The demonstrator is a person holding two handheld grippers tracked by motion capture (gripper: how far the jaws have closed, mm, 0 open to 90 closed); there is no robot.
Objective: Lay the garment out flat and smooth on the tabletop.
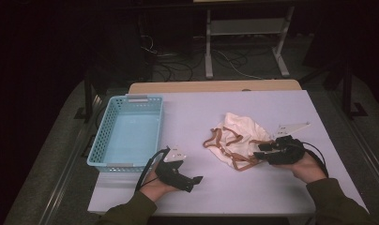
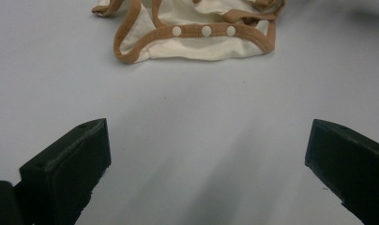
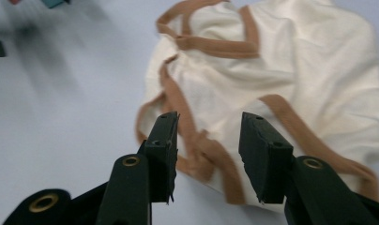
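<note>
A pale table [image 1: 234,187] is seen from above, with a person's two forearms in dark green sleeves coming in from the bottom edge. A black gripper is held in each hand.

A crumpled cream garment [image 1: 238,138] with brown trim is lying on the table, right of centre. In the left gripper view, the garment [image 2: 197,33] is shown at the top of the frame, with three white snaps along one brown-edged strip. In the right gripper view, the garment [image 3: 276,89] is spread across the middle and right, its brown bands crossing the cream cloth.

The right gripper [image 1: 261,151] is held at the garment's near right edge, its tips pointing left over the cloth. In the right gripper view, the right gripper [image 3: 208,150] is seen with its jaws partly apart above a brown band at the cloth's edge. The band is seen in the gap, but no pinch is shown; the pads are not pressed on the cloth.

The left gripper [image 1: 197,180] is held low near the table's front edge, well apart from the garment. In the left gripper view, the left gripper [image 2: 206,164] is seen spread wide, with bare table between its jaws.

A light blue basket [image 1: 103,136] with perforated walls is set at the table's left side, just beyond the left hand.
</note>
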